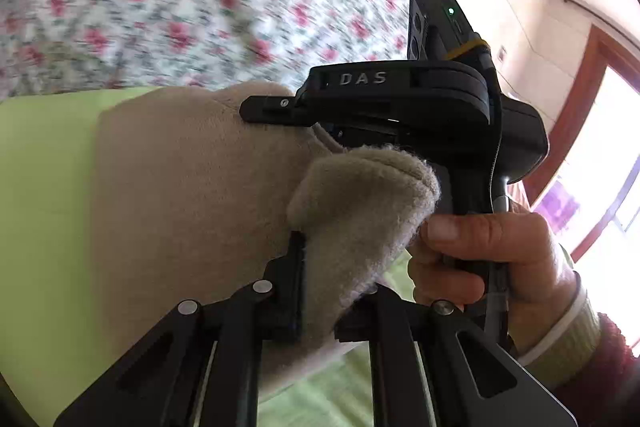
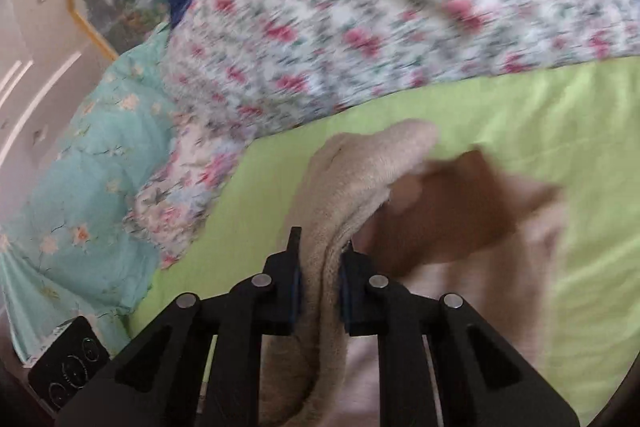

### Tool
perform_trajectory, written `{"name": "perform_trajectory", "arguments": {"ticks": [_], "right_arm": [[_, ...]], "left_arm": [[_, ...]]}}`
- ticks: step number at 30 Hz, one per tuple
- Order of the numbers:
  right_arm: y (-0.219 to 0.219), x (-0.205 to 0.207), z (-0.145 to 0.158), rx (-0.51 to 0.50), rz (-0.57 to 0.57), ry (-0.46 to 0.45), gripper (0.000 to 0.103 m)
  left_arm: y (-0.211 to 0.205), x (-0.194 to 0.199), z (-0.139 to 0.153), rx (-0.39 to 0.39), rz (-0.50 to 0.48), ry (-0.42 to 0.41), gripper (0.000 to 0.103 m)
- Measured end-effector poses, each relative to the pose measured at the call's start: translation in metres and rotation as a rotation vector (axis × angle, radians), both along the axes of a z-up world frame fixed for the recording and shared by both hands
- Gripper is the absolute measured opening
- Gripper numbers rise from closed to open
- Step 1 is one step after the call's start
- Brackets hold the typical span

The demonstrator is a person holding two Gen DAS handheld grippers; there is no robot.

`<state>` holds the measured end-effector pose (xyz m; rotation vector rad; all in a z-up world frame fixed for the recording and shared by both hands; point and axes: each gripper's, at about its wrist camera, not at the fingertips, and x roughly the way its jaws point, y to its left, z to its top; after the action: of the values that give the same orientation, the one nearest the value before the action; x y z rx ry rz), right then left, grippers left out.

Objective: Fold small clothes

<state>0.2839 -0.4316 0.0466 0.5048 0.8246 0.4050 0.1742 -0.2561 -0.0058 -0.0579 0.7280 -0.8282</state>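
Garment lifted, fold under way

Low in both frames, my left gripper [image 1: 318,279] and right gripper [image 2: 318,271] each pinch the beige garment [image 1: 192,187] above the green sheet [image 2: 540,107]. Next, I judge, carry the edge across and lay it flat. Only the left view shows my right hand [image 1: 480,255]; only the right view shows the brown patch [image 2: 460,203] beyond.
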Motion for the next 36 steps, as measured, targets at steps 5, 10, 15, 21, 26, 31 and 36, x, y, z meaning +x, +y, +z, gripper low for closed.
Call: {"name": "perform_trajectory", "arguments": {"ticks": [5, 10, 15, 21, 26, 31, 36], "right_arm": [[-0.043, -0.007, -0.037, -0.123, -0.076, 0.085, 0.017], [-0.059, -0.008, -0.074, -0.198, -0.09, 0.149, 0.017], [-0.058, -0.01, -0.077, -0.21, -0.091, 0.129, 0.018], [-0.056, -0.025, -0.068, -0.235, -0.14, 0.138, 0.025], [-0.06, -0.042, -0.056, -0.199, -0.161, 0.146, 0.072], [-0.076, -0.04, -0.057, -0.049, -0.17, 0.159, 0.074], [-0.081, -0.024, -0.072, -0.001, -0.173, 0.202, 0.074]], "left_arm": [[-0.052, 0.002, -0.045, 0.08, -0.073, 0.081, 0.01], [-0.071, 0.001, -0.079, 0.146, -0.079, 0.122, 0.012], [-0.061, -0.003, -0.076, 0.147, -0.096, 0.16, 0.02], [-0.016, -0.011, -0.056, 0.101, -0.102, 0.247, 0.066], [0.041, -0.007, -0.032, 0.046, -0.049, 0.225, 0.088], [0.079, 0.039, -0.033, 0.029, 0.055, 0.274, 0.099], [0.082, 0.097, -0.065, -0.03, 0.094, 0.422, 0.099]]}}
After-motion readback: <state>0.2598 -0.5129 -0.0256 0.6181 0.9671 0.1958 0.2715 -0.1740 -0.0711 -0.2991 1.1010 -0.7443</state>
